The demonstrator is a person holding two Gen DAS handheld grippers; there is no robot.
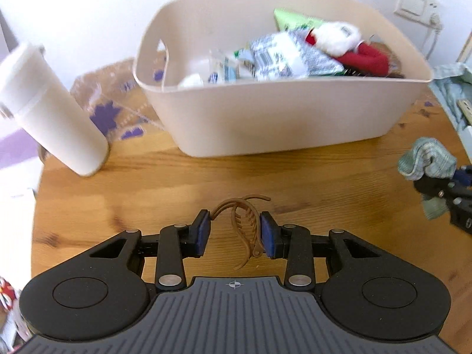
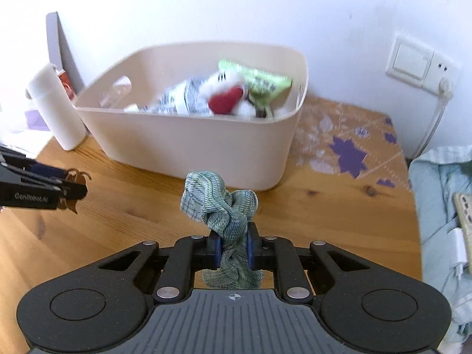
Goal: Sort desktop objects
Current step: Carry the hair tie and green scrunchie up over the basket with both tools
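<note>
While pinching a brown plastic claw hair clip (image 1: pixel 243 227) between blue pads, left gripper (image 1: pixel 236 231) above round wooden table (image 1: pixel 177 177). Right gripper (image 2: pixel 233 247) clamped tight on green fabric scrunchie (image 2: pixel 218 203). Beyond both jaws, beige plastic bin (image 2: pixel 188 144).

Counts: one beige bin (image 1: pixel 265 118), one white tumbler (image 1: pixel 50 109), one brown hair claw (image 1: pixel 242 224), one green scrunchie (image 2: pixel 219 206), two grippers (image 1: pixel 235 233) (image 2: pixel 233 246). Inside the bin were one red-and-white plush (image 1: pixel 348 44), one green packet (image 2: pixel 256 79) and one grey-white printed pouch (image 1: pixel 283 56); the smaller items there were too blurred to count. One wall switch plate (image 2: pixel 413 62) sat next to one socket (image 2: pixel 442 73) with one plug in it.
</note>
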